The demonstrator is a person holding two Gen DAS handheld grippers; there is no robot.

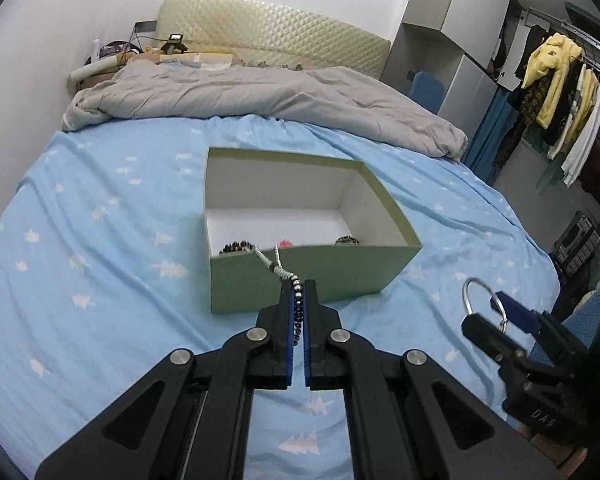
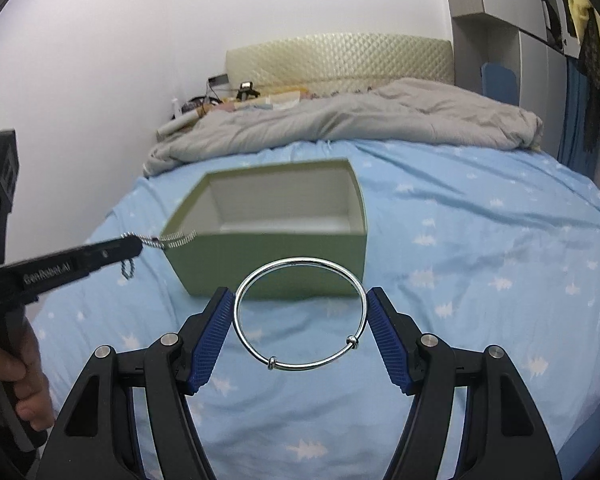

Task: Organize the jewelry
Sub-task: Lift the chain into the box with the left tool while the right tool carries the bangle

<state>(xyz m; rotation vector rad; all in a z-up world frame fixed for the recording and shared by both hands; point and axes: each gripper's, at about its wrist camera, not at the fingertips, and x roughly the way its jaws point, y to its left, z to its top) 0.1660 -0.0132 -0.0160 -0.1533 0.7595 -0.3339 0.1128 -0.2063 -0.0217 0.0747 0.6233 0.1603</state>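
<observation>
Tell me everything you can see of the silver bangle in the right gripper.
The bangle is a thin, shiny silver-coloured hoop, metal by the look of it, round and unbroken, with two small bead-like stoppers on its lower arc. The right gripper holds it across its width, one blue ribbed pad against each side. It faces the wrist camera almost flat on, lifted above the blue sheet, in front of the green box's near wall and clear of it. In the left wrist view it shows as a hoop standing up out of the jaws.
</observation>
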